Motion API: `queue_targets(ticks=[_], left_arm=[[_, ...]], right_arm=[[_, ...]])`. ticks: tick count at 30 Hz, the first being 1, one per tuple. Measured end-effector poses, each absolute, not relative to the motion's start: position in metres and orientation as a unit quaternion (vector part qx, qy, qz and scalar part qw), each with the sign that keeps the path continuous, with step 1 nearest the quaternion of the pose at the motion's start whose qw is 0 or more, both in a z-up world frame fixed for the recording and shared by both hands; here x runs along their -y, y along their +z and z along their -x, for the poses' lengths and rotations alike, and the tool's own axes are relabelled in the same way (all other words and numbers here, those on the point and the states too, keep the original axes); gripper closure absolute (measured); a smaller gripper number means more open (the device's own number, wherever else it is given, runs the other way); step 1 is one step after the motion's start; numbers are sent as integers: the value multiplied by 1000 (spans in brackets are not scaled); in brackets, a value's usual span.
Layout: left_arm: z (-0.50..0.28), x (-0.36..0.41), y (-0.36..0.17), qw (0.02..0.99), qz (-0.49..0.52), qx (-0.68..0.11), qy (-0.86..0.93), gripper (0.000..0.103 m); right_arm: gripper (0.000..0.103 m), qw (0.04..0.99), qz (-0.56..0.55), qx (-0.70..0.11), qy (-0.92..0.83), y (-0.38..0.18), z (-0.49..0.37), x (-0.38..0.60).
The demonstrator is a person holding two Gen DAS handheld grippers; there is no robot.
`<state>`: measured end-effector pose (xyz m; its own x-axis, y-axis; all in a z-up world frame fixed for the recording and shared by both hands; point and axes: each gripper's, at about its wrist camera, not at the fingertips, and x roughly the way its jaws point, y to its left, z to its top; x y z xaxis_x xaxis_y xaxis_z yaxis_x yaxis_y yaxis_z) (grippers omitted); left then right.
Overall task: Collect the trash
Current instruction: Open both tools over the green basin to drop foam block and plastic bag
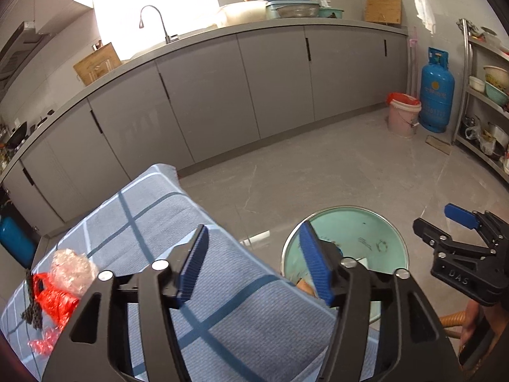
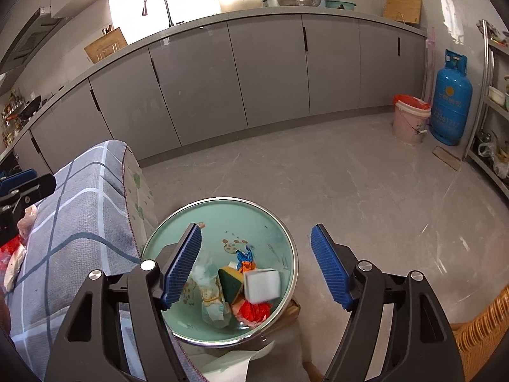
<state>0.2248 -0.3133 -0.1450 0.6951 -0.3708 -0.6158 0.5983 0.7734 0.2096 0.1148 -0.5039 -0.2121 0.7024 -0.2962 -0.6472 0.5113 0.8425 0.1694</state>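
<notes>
My left gripper [image 1: 254, 227] is open and holds nothing, hanging over the blue checked cloth [image 1: 152, 222] near its edge. On the cloth at the left lie a crumpled clear plastic wad [image 1: 73, 267], a red plastic bag [image 1: 54, 299] and a black strip [image 1: 31, 312]. The mint-green bin [image 1: 381, 232] stands just right of the cloth. My right gripper [image 2: 256, 227] is open above the bin [image 2: 270, 222]. Inside the bin are a blurred white block [image 2: 262, 283], a yellow-green sponge [image 2: 230, 281], red plastic [image 2: 253, 312] and a paper wrapper [image 2: 213, 302].
Grey cabinets [image 2: 264, 73] run along the far side under a counter with a sink tap [image 2: 156, 6]. A pink bucket [image 2: 410, 121], a blue gas cylinder [image 2: 451, 102] and a metal shelf [image 1: 486, 102] stand at the right. A wicker basket [image 2: 480, 337] is near my right gripper.
</notes>
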Motion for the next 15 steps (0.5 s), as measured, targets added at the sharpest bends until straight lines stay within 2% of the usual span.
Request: queue_targets(ticks=[1, 2, 15], left_arm=[[-224, 309, -143, 900, -200, -282, -266, 32], [-222, 303, -142, 902, -199, -280, -261, 31], [-201, 238, -128, 916, -187, -279, -220, 27]], right_arm=[[30, 907, -172, -314, -223, -210, -113, 501], [29, 907, -174, -314, -222, -209, -110, 497], [28, 919, -158, -309, -184, -183, -100, 438]])
